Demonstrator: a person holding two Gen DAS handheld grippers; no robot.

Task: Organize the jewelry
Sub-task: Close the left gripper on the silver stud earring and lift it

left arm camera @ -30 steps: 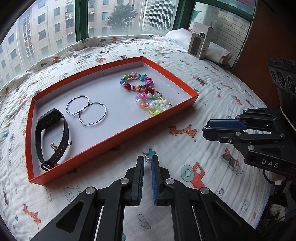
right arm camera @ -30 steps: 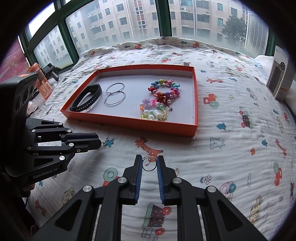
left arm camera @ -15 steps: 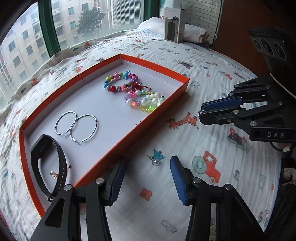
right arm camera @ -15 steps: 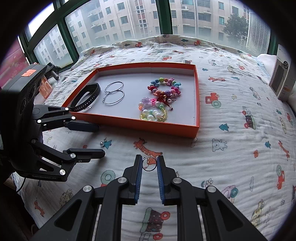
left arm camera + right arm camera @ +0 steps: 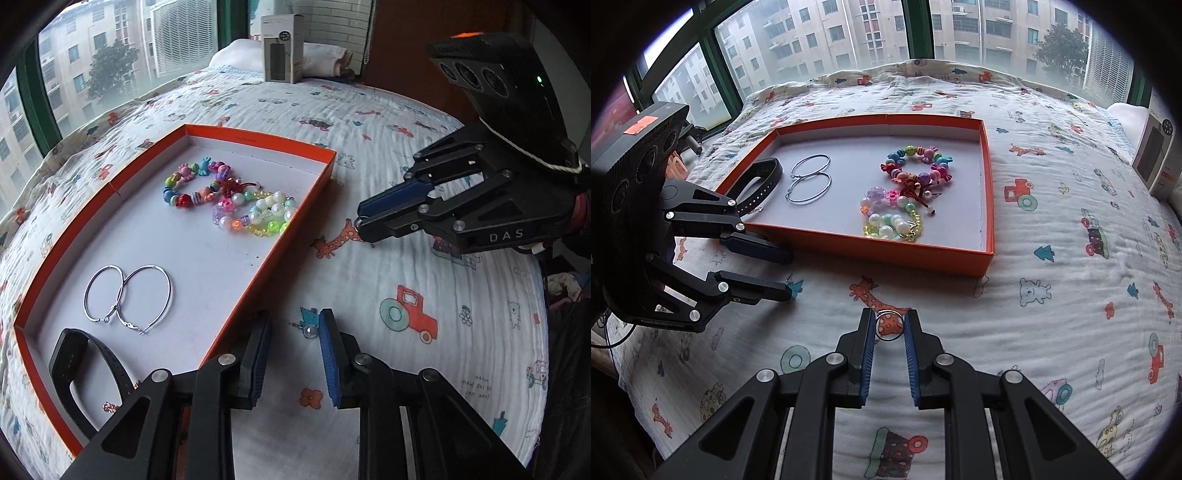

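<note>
Step in hand: pickup of the pearl stud [image 5: 309,331]. It lies on the bed between your left claw's [image 5: 293,354] closing jaws, unpinched. Your right claw [image 5: 890,334] pinches the ring [image 5: 889,326]. Next: grip, lift, carry ahead-left into the orange tray [image 5: 291,236].

You work over a bed [image 5: 1052,229] with a white cartoon-print quilt [image 5: 369,122]. Green-framed windows [image 5: 916,33] show grey apartment blocks [image 5: 857,33] and a tree [image 5: 110,70]. Daylight is flat, overcast. White brick wall [image 5: 332,18] by the pillow [image 5: 236,55].
</note>
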